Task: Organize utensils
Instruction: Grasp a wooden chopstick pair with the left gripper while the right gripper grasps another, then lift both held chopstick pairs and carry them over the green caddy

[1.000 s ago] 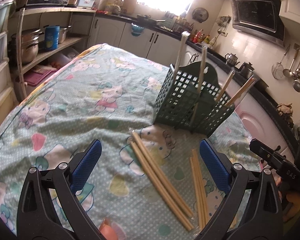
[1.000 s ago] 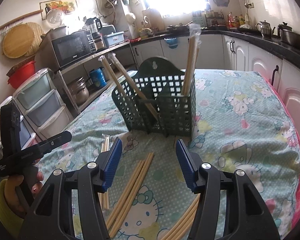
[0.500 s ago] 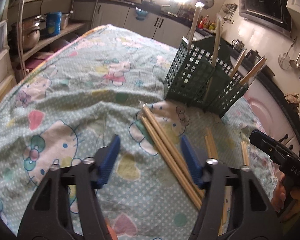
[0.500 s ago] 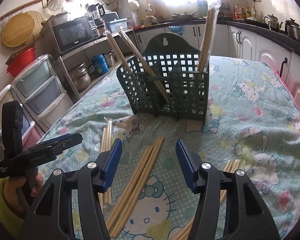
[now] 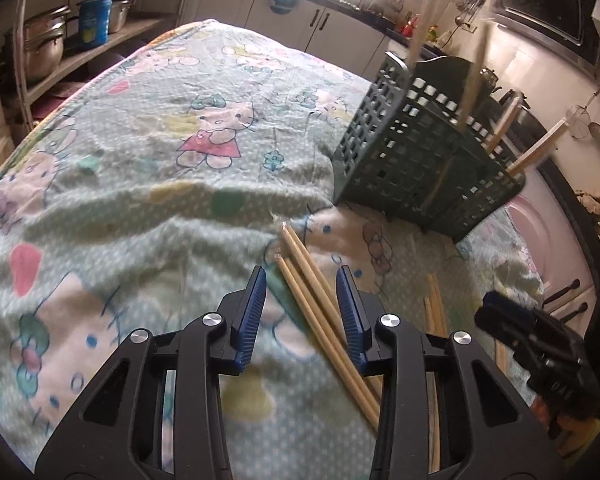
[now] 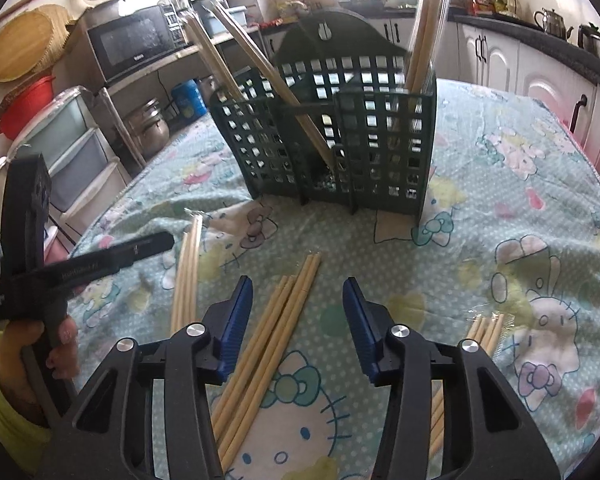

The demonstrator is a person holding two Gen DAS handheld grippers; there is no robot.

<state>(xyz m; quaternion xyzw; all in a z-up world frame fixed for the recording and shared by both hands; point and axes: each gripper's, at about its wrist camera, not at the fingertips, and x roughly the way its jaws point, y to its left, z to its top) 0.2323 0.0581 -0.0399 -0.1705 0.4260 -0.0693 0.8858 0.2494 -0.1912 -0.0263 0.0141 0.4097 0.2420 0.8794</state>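
Note:
In the left wrist view, a bundle of pale wooden chopsticks point(image 5: 316, 296) lies on the cartoon-print cloth between the blue pads of my left gripper point(image 5: 301, 280). Its jaws are closing, and the pads stand clear of the sticks. In the right wrist view, another chopstick bundle point(image 6: 276, 332) lies between the pads of my right gripper point(image 6: 297, 284). These jaws are also closing, with gaps on both sides. The dark green slotted utensil basket point(image 5: 412, 152) point(image 6: 332, 140) stands upright beyond both, with several chopsticks leaning in its compartments.
More chopsticks lie on the cloth: a thin bundle point(image 6: 188, 264) at left, one point(image 6: 484, 332) at right, and one point(image 5: 434, 320). A hand holds the left gripper's handle point(image 6: 80, 268). Shelves with pots point(image 5: 44, 52) and cabinets ring the table.
Both grippers have come down and forward toward the chopsticks on the cloth. The left jaws have narrowed a lot around a bundle, and the right jaws have narrowed slightly.

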